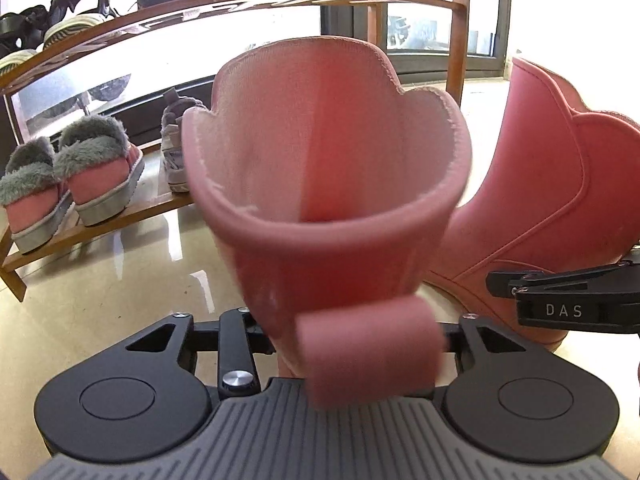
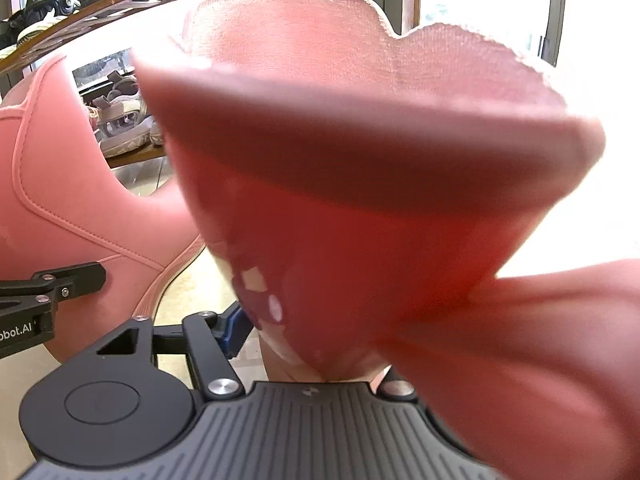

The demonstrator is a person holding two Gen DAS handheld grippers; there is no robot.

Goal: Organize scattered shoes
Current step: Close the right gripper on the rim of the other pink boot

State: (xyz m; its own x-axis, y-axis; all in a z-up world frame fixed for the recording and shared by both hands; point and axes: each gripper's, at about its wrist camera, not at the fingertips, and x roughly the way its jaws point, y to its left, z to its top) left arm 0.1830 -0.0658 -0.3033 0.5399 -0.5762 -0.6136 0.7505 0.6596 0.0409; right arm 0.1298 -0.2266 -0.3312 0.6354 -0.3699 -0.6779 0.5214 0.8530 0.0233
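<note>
Now, left gripper (image 2: 82,280): astride pink boot (image 1: 328,200), grip unclear
Right gripper (image 1: 506,282): astride second pink boot (image 2: 360,200), grip unclear
Shoe rack (image 1: 240,0): ten o'clock

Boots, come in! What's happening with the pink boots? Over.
Left gripper at left boot heel, grip unclear. Right gripper at right boot, same. Rack ahead, slippers on bottom shelf.

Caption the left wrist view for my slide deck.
Pink boot fills the view before a wooden rack, its twin standing to the right.
</note>
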